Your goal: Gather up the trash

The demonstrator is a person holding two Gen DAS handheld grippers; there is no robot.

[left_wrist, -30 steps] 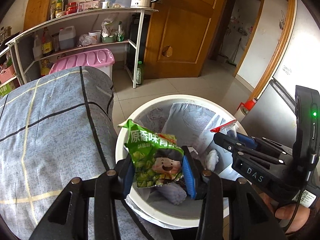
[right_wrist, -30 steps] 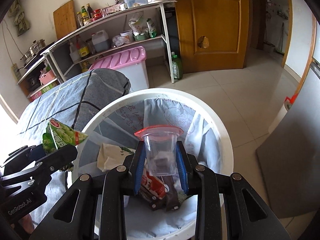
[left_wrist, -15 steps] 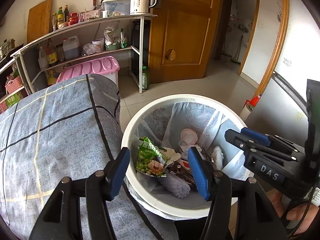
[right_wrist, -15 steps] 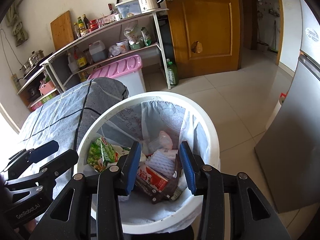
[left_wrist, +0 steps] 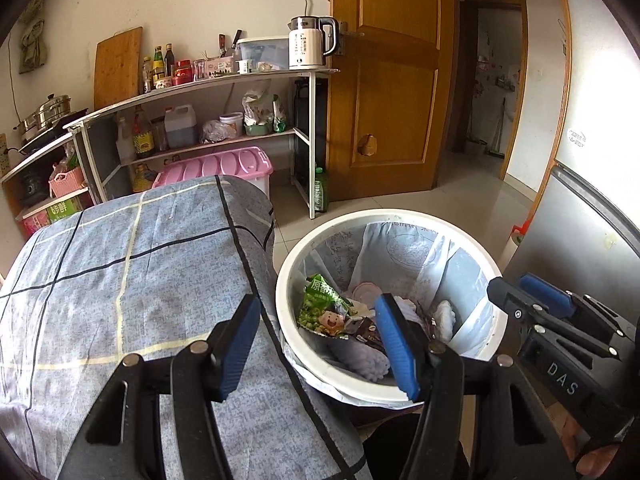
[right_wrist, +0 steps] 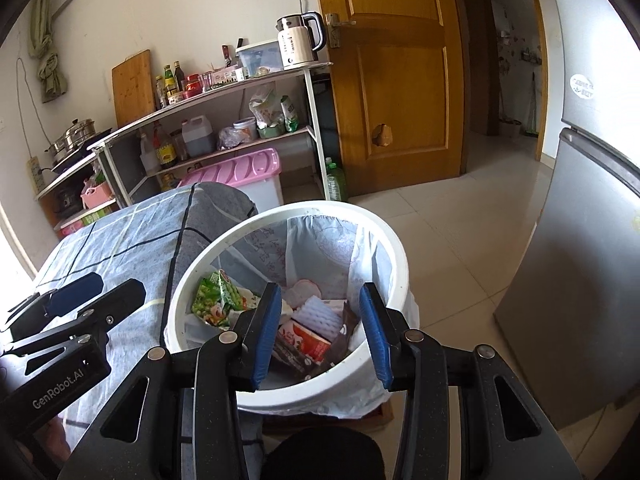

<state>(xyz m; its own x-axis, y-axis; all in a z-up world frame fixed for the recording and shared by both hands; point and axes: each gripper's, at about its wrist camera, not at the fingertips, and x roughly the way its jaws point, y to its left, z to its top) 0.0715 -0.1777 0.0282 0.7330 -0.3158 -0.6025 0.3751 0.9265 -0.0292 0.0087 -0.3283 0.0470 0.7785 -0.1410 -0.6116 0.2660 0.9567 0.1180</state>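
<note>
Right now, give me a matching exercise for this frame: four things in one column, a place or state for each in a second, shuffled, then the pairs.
Things:
1. green snack bag
2. electric kettle
3. pink storage box
4. left tool

Place or state:
A. on the top shelf beside the wooden door
B. open, nothing between its pads
C. lying inside the white bin
D. on the floor under the shelves

Pairs: 1-C, 2-A, 3-D, 4-B
</note>
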